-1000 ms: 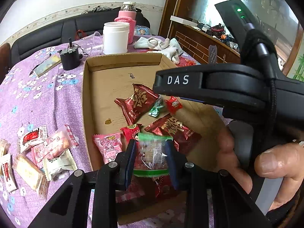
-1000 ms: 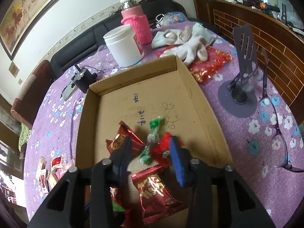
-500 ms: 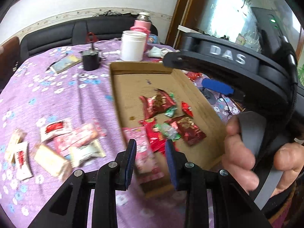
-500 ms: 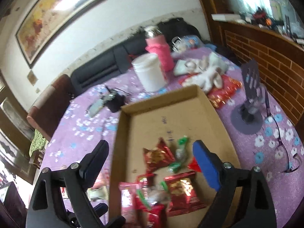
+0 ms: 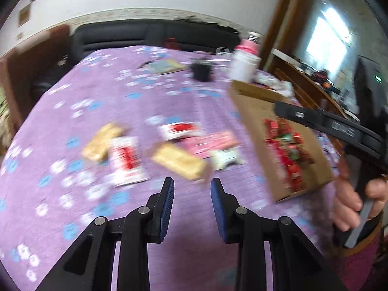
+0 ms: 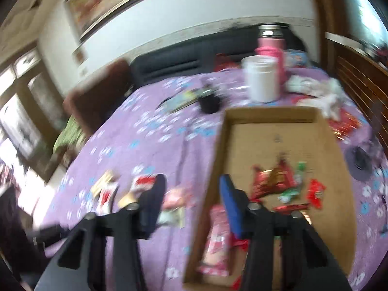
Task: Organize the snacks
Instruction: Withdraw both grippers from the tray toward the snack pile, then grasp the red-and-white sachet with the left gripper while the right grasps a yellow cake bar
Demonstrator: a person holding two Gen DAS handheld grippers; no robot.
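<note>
A shallow cardboard box [image 6: 274,131] on the purple flowered tablecloth holds several red, green and pink snack packets [image 6: 274,177]; it also shows in the left wrist view [image 5: 254,111]. Loose packets lie left of the box: a tan bar [image 5: 179,161], a red-and-white packet [image 5: 126,160], a pink packet [image 5: 213,143]. My left gripper [image 5: 191,189] is open and empty, just short of the tan bar. My right gripper [image 6: 191,184] is open and empty, straddling the box's left wall. Both views are blurred.
A white jar [image 6: 260,80], a pink bottle [image 6: 269,41], a black cup [image 6: 209,103] and white cloth [image 6: 322,94] stand behind the box. A dark round stand [image 6: 360,162] is to its right. A black sofa [image 5: 150,36] runs behind the table.
My left gripper let go of the green-edged packet in the box, opened and swung left over the loose packets. My right gripper opened and moved left, to the box's left wall.
</note>
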